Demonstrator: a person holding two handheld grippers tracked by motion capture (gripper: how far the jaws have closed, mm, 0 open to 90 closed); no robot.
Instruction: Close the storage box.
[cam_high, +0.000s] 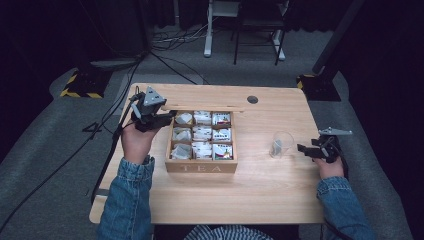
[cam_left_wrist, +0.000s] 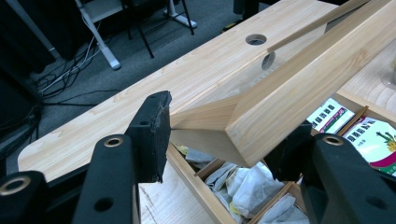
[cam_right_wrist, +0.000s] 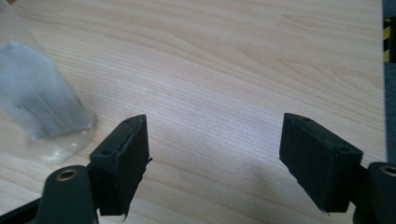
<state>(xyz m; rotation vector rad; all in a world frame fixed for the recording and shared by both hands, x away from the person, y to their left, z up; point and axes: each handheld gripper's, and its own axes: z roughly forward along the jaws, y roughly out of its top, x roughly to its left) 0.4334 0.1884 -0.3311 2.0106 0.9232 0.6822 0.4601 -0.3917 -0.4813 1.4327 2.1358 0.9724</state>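
My left gripper (cam_high: 162, 117) is closed on the corner of the wooden lid (cam_left_wrist: 299, 79) of the tea box (cam_high: 201, 167), and it holds this lid up and open at the box's left back corner. The box stands in the middle of the table (cam_high: 260, 195), and its compartments hold tea bags (cam_high: 202, 133). My right gripper (cam_high: 303, 148) has its jaws wide apart with nothing between them, low over the table, just beside the clear glass (cam_high: 280, 144). Inside this glass there is one tea bag (cam_right_wrist: 39, 100).
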